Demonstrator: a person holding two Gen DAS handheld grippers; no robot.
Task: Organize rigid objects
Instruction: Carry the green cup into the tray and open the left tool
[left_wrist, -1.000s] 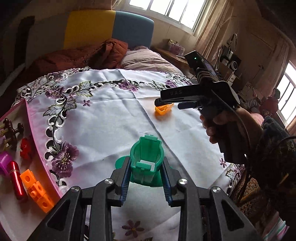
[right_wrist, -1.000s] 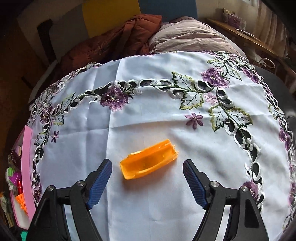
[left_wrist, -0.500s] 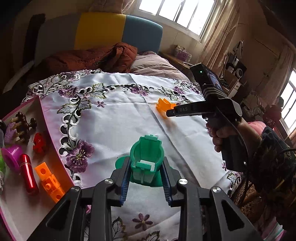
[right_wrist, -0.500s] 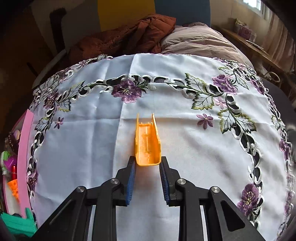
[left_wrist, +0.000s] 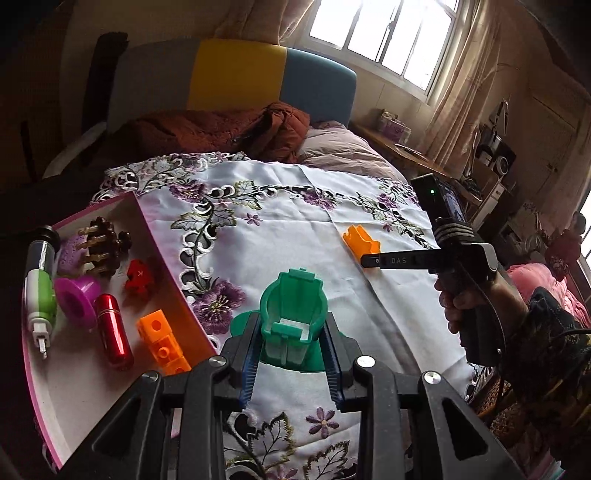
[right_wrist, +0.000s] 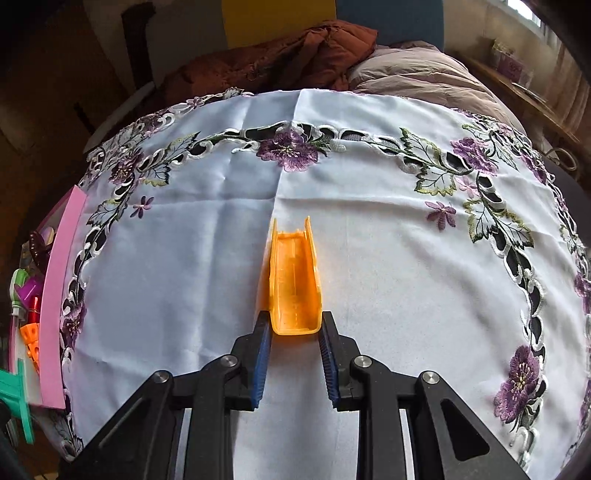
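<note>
My left gripper (left_wrist: 291, 338) is shut on a green plastic holder (left_wrist: 293, 315) and holds it above the embroidered white cloth (left_wrist: 295, 229), just right of the pink-rimmed tray (left_wrist: 159, 254). My right gripper (right_wrist: 294, 332) is shut on the near end of an orange plastic channel piece (right_wrist: 293, 280), which points away over the cloth. In the left wrist view the right gripper (left_wrist: 371, 260) shows side-on at the right with the orange piece (left_wrist: 360, 240) at its tip.
The tray holds a brown hair claw (left_wrist: 103, 243), a red piece (left_wrist: 138, 275), a purple cup (left_wrist: 75, 299), a red tube (left_wrist: 112, 336), orange cubes (left_wrist: 164, 341) and a green-white pen (left_wrist: 40, 291). Bedding (right_wrist: 295, 55) lies beyond the cloth.
My right gripper closed on the orange piece, turned it lengthwise and lifted its near end. My left gripper, still holding the green holder, drew back, bringing more of the tray into view.
</note>
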